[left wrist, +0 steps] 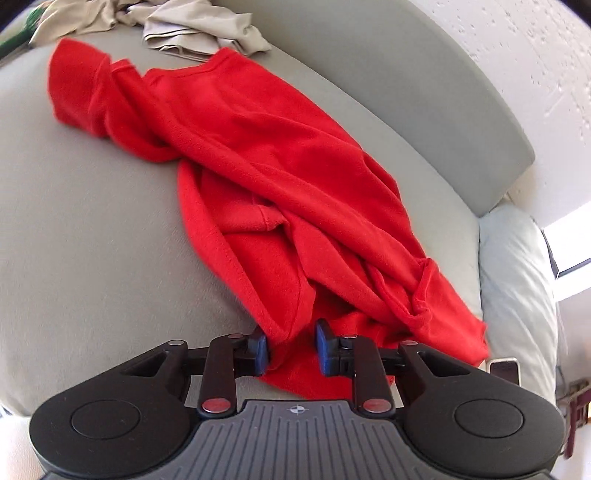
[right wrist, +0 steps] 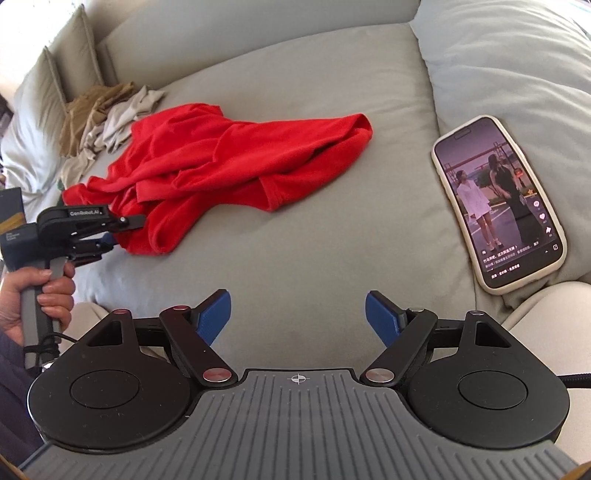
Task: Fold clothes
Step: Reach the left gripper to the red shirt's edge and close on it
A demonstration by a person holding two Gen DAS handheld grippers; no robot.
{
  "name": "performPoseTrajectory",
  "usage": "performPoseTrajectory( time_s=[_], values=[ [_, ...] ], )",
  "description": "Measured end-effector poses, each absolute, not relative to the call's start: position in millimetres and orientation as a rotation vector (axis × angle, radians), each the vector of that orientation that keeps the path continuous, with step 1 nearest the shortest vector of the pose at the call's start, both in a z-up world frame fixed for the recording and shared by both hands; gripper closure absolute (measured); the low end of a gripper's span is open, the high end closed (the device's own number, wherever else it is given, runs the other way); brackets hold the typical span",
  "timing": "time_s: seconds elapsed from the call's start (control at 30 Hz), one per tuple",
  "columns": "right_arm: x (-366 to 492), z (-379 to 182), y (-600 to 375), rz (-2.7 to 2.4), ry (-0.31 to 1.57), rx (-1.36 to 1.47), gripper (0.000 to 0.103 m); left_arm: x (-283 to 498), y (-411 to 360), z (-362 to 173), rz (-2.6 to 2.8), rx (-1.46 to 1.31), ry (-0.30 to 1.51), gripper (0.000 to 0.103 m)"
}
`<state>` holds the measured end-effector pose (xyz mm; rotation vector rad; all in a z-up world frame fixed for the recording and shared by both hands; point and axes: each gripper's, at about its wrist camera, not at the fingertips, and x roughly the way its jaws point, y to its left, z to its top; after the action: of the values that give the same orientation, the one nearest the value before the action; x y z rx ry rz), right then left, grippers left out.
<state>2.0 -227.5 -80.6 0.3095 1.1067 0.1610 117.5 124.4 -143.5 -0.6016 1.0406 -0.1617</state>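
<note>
We note the red garment (left wrist: 295, 192) lying rumpled and unfolded on the grey sofa seat cushion (left wrist: 92, 229), stretched in a long diagonal heap with twisted folds, seams and a hem edge showing. In the right wrist view the same garment (right wrist: 221, 162) sits toward the left half of the seat (right wrist: 314, 236).

The left gripper (left wrist: 291, 349) is at the near end of the garment; its blue pads (left wrist: 262, 349) stand a narrow gap apart with a fold of red fabric running between them. We cannot tell whether the pads press on the cloth. From the right wrist view, the left gripper (right wrist: 122, 230) is seen from the side at the garment's edge, held by a hand (right wrist: 40, 299) on its grey handle.

The right gripper (right wrist: 298, 317) hovers over bare cushion, near the front of the seat and apart from the garment; its jaws are spread wide and hold nothing.

Beyond the garment's far end lies a pile of beige and tan clothes (right wrist: 107, 118), touching the red fabric; it also appears at the top of the left wrist view (left wrist: 166, 26).

A phone (right wrist: 498, 203) in a pale case leans on a light cushion (right wrist: 517, 74) at the right end of the sofa, screen lit with a video of two people.

The sofa's backrest (left wrist: 424, 92) runs behind the seat, with a white textured wall (left wrist: 535, 55) beyond it. Upright cushions (right wrist: 62, 62) stand at the left end of the sofa.
</note>
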Motion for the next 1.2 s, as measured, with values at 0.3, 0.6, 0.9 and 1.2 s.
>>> performPoseTrajectory(
  time_s=[0.3, 0.6, 0.9, 1.2],
  values=[
    [0.3, -94.9, -249.2, 0.166, 1.065, 0.392, 0.022, 73.3, 152.9, -127.7, -0.078, -0.760, 0.946, 0.100],
    [7.2, -113.6, -259.0, 0.197, 0.997, 0.488, 0.037, 45.0, 174.0, -107.6, 0.009, -0.719, 0.903, 0.100],
    [42.5, -138.5, -245.3, 0.290, 0.908, 0.519, 0.043, 51.1, 163.3, -116.2, 0.031, -0.631, 0.937, 0.100],
    [73.7, -109.4, -227.7, 0.239, 0.764, 0.353, 0.046, 51.4, 163.2, -118.4, 0.030, -0.612, 0.957, 0.099]
  ],
)
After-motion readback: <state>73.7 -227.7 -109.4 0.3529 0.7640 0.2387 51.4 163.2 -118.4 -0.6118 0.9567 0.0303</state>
